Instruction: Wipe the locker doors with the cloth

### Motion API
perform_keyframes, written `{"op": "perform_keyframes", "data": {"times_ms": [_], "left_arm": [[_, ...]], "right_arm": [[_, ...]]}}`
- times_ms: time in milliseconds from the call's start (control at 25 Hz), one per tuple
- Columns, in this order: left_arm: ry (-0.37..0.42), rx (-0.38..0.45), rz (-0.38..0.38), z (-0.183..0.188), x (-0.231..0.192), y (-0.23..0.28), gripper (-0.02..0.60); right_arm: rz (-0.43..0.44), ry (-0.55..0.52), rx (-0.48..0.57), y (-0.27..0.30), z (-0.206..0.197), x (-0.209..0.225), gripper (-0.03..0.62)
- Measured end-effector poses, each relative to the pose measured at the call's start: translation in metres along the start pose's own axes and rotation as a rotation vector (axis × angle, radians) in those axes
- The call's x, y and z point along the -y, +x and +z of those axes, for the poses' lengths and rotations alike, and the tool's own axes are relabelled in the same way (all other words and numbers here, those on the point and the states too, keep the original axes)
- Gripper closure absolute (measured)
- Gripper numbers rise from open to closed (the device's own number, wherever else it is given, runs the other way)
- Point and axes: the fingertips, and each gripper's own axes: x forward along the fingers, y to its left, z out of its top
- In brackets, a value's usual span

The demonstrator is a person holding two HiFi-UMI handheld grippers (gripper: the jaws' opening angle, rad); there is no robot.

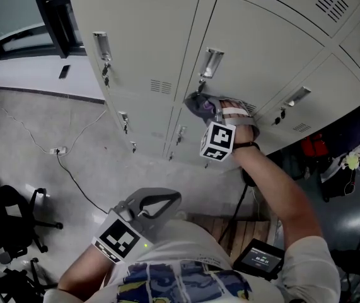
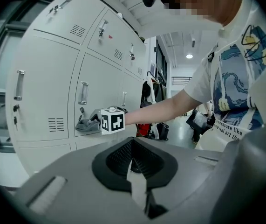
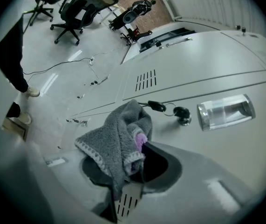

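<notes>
While wiping, pressure: even, cloth [image 3: 116, 136] flat on locker door [image 1: 261, 49].
Right gripper [image 1: 210, 111]: fingers clamped on cloth, just under handle [image 3: 226, 111].
Left gripper [image 2: 135, 171]: fingers together, empty, well back from door.
Caution: skirt dangling keys [image 3: 170, 110] and handle.

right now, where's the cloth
The grey cloth is clamped in the jaws of the right gripper, held against a locker door just below its handle and beside the keys in the lock, centre-right in the head view.
</notes>
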Motion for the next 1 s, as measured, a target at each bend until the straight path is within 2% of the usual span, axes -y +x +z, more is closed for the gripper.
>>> {"op": "perform_keyframes", "data": {"times_ms": [240,600,1000], "left_arm": [[-0.019,-0.002,0.013,-0.006,-0.007,-0.002,0.578],[-0.022,-0.017,0.006,-0.006,-0.009,-0.006,0.578],[0.007,-0.03,-0.015,-0.012,-0.005,-0.025,0.578]], "right_arm": [[0.059,0.002,0.012,0.015,0.002,-0.024,0.491],[0.103,0.007,0.005,0.03,0.003,-0.043,0.491],[0.195,0.138,0.009,0.032,0.003,-0.065,0.491]]}}
